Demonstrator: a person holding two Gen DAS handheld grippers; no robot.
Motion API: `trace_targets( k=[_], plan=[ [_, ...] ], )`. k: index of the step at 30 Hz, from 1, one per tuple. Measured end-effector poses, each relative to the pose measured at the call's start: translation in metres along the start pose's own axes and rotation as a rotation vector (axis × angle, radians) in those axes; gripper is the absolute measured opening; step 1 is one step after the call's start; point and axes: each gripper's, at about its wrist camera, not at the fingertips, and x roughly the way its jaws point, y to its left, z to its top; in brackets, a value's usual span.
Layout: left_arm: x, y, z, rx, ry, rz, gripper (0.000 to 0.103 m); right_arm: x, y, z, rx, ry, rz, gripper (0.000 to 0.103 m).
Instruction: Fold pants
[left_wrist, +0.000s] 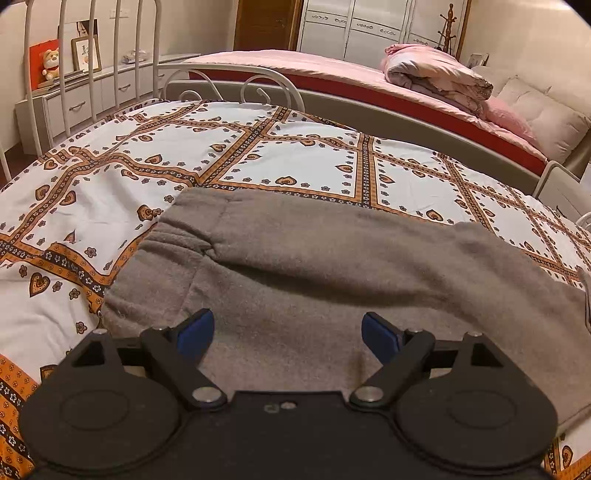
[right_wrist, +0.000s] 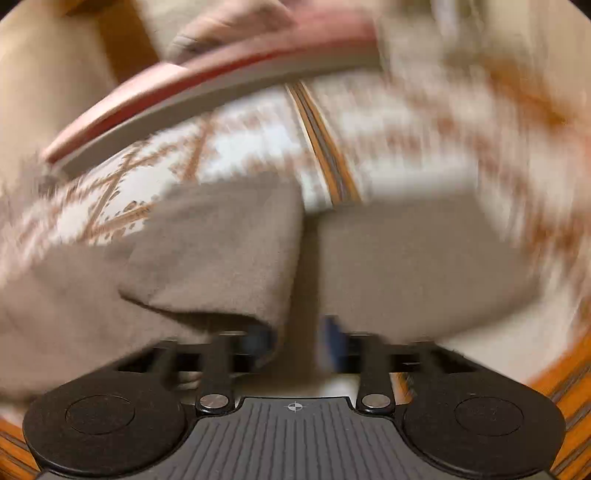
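Grey fleece pants (left_wrist: 314, 258) lie spread across a patterned bedspread (left_wrist: 295, 162), the waistband end toward the left. My left gripper (left_wrist: 288, 325) hovers low over the near part of the pants, open, its blue pads (left_wrist: 195, 334) wide apart with nothing between them. The right wrist view is heavily blurred. There the pants (right_wrist: 221, 251) show as two grey folds with a dark crease between them. My right gripper (right_wrist: 299, 332) sits right at the cloth's near edge. Its blue pads (right_wrist: 332, 338) stand apart, and the cloth hides their tips.
A white metal bed frame (left_wrist: 229, 81) borders the far side. Beyond it is a second bed with a pink cover (left_wrist: 295, 66) and a folded quilt (left_wrist: 436, 77). Drawers with a teddy bear (left_wrist: 50, 62) stand at far left, a white wardrobe (left_wrist: 354, 26) at the back.
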Motion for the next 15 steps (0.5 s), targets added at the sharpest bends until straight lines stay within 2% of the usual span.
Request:
trace_targets(
  k=[2, 5, 11, 15],
  plan=[
    [0.000, 0.000, 0.001, -0.009, 0.000, 0.003, 0.081, -0.011, 0.022, -0.001, -0.168, -0.071, -0.022, 0.063],
    [0.000, 0.000, 0.001, -0.021, 0.000, 0.006, 0.081, -0.008, 0.051, -0.006, -0.340, -0.101, -0.013, 0.063],
    [-0.001, 0.001, 0.000, -0.017, -0.004, -0.003, 0.081, 0.030, 0.105, -0.023, -0.577, -0.063, 0.038, 0.063],
    [-0.003, 0.006, -0.001, -0.027, -0.013, -0.027, 0.081, 0.062, 0.133, -0.033, -0.730, -0.037, -0.030, 0.063]
  ],
)
